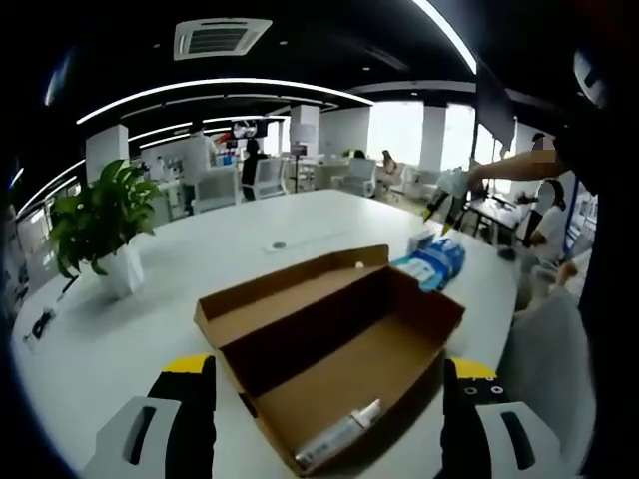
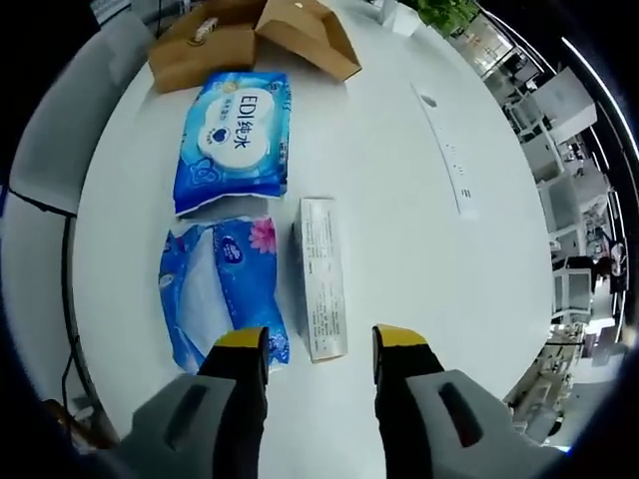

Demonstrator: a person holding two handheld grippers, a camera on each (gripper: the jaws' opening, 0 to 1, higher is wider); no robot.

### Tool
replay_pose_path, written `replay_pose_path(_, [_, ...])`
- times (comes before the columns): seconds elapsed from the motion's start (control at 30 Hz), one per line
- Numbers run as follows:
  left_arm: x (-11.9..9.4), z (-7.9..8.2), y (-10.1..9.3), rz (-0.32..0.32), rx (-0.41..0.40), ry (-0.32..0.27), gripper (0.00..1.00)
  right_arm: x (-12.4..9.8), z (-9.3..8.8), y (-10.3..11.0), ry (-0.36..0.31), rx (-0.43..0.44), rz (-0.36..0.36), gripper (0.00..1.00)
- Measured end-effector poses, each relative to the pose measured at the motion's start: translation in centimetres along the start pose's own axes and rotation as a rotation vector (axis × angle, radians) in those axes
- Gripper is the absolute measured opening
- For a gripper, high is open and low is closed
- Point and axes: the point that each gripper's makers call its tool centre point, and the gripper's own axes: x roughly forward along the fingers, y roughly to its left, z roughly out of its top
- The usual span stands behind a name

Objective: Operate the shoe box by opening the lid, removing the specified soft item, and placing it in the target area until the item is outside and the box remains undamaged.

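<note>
The brown cardboard shoe box lies open on the white table, its lid folded back to the left. A white tube rests in its near corner. My left gripper hovers open over the box with nothing between its jaws. In the right gripper view a blue wet-wipe pack, a soft blue tissue pack and a narrow white carton lie on the table beyond the box. My right gripper is open just above the carton's near end, gripping nothing.
A potted plant stands at the table's far left. A socket panel is set into the tabletop. A grey chair sits by the table edge beside the packs. People and desks fill the office behind.
</note>
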Motion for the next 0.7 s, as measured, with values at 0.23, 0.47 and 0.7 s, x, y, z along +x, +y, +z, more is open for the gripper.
replay_pose_path(0.23, [0.0,0.0,-0.3,-0.019,0.01,-0.004,0.96,-1.1,0.3,0.2,-0.038,0.082,-0.027,0.49])
replay_pose_path(0.47, [-0.4,-0.3,-0.2,-0.033,0.014,-0.003,0.95,-2.2,0.6,0.8,-0.078,0.157,-0.043,0.58])
replay_pose_path(0.7, [-0.6,-0.5,0.0,-0.06,0.041,0.017,0.91,-3.3,1.9,1.8,-0.152,0.245,-0.059,0.65])
